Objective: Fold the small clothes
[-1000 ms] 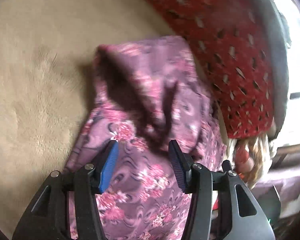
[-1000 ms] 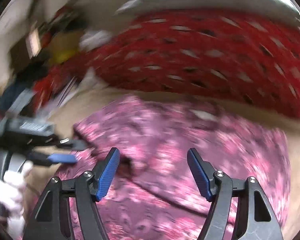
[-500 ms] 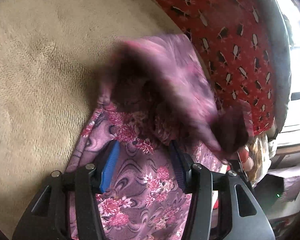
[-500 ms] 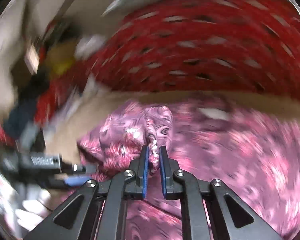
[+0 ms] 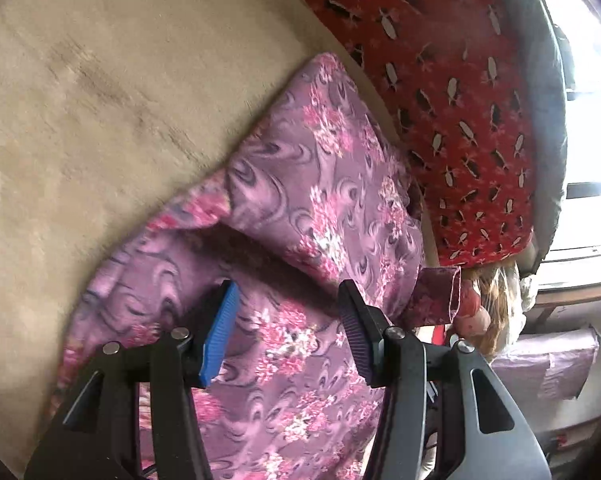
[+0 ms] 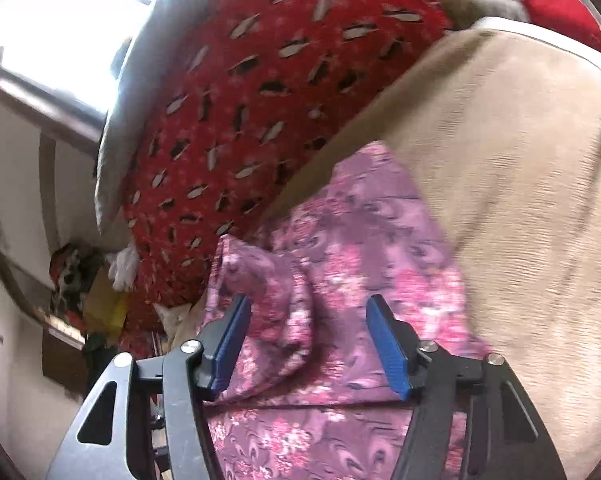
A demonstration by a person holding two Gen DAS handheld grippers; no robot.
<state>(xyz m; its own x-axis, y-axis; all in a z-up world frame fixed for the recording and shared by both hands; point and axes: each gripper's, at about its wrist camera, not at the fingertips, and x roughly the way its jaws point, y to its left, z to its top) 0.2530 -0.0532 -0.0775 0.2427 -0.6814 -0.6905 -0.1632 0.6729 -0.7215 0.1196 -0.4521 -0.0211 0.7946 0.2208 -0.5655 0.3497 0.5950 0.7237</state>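
Half a second back the right gripper [image 6: 308, 344] was clenched on a bunched corner of the purple floral-print cotton garment [image 5: 324, 208]; now its jaws have just been opening, and the carried flap lies laid over the lower layer, with only loose cloth between the blue pads, nothing pinched. Right wrist view has also rolled: the red patterned cushion [image 6: 260, 92] now sits upper left where it ran across the top.

Left gripper [image 5: 286, 340] stands half spread over the near end of the garment, pads apart and not pressing; empty.

Garment lies on the beige plush cover [image 5: 100, 100], its far edge close against the red cushion. In the left wrist view the folded flap's edge runs diagonally, with a dark shadowed gap beneath, so the fold reads as loose, not flat. A cuff-like end [image 5: 440, 292] sticks out at the right side.

Judgement on doing this step well:
- lift the right claw clear without dragging the flap back;
- pat or sweep the crease flat before the next fold;
- tuck the stray cuff inward so edges line up;
- use the left claw to pin the lower layer if it slides on the plush.

Risk: soft, slippery cloth could spring open once released.
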